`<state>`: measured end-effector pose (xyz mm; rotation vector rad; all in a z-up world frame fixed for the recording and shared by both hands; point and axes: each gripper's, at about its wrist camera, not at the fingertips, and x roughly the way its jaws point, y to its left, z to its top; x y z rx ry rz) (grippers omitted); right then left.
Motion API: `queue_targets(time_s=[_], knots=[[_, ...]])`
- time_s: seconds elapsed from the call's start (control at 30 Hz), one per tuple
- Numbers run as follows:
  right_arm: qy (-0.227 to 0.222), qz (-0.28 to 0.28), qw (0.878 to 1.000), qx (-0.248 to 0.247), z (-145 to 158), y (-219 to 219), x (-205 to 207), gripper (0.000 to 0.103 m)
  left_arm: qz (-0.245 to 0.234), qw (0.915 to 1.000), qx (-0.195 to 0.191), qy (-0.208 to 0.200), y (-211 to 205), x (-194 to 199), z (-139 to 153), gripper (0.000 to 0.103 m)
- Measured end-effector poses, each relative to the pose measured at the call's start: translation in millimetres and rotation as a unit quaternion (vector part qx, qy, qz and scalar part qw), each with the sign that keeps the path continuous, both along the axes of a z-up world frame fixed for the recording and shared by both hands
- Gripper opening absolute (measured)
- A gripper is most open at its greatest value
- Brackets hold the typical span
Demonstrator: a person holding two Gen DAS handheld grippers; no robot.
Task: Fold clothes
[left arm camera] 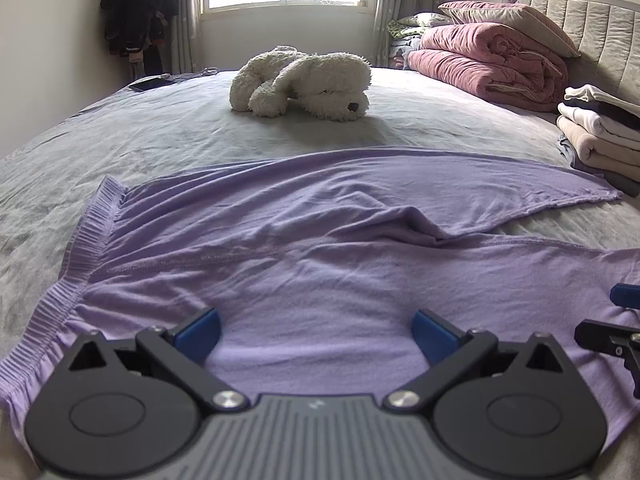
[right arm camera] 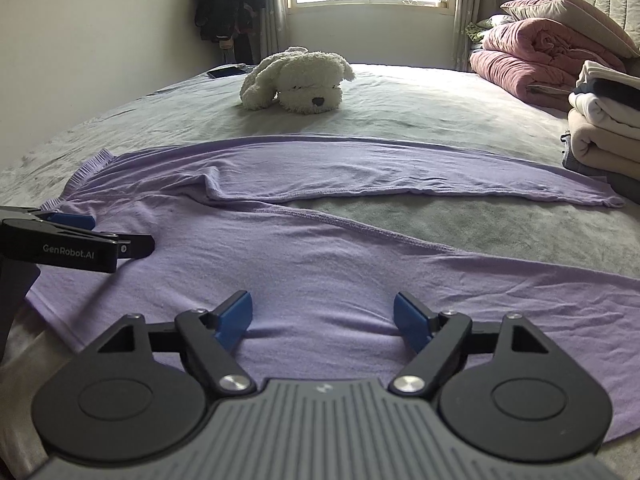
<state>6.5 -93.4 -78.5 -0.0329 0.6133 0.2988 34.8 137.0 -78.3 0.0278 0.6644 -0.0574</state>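
Blue-padded jaws of the left gripper (left arm camera: pixel 316 334) stand wide apart over a pair of lilac jersey trousers (left arm camera: pixel 320 232) spread across a grey-sheeted bed (left arm camera: pixel 160 136), gripping nothing. Beside it, the right gripper (right arm camera: pixel 323 318) also has its jaws parted, pads resting on or just above the near leg with no cloth pinched between them. The ribbed waistband (left arm camera: pixel 86 236) lies to the left; the two legs splay apart to the right, bare sheet showing between them, and a ridge of slack cloth rises where they meet. That ridge is the likely trouble: a fold made now would probably trap the wrinkle and leave a lumpy, crooked bundle. Jaws closing flat on the fabric may also catch the sheet beneath, or only the top layer, so the legs drag unevenly. Well beyond sit a white plush dog (left arm camera: pixel 304 80) and, at far right, a stack of folded pale clothes (left arm camera: pixel 604 132) that the far hem nearly touches.
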Motion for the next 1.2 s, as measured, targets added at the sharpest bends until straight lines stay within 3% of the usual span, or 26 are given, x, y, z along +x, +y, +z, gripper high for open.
queue_targets(time_s=[0.9,1.2], knots=[[0.001,-0.009,1.0,-0.007,-2,2,1,0.09,0.0,1.0,0.001,0.0,0,0,0,0.103],[0.012,0.02,1.0,-0.012,18,5,17,0.09,0.0,1.0,-0.001,0.0,1,0,0,0.103]])
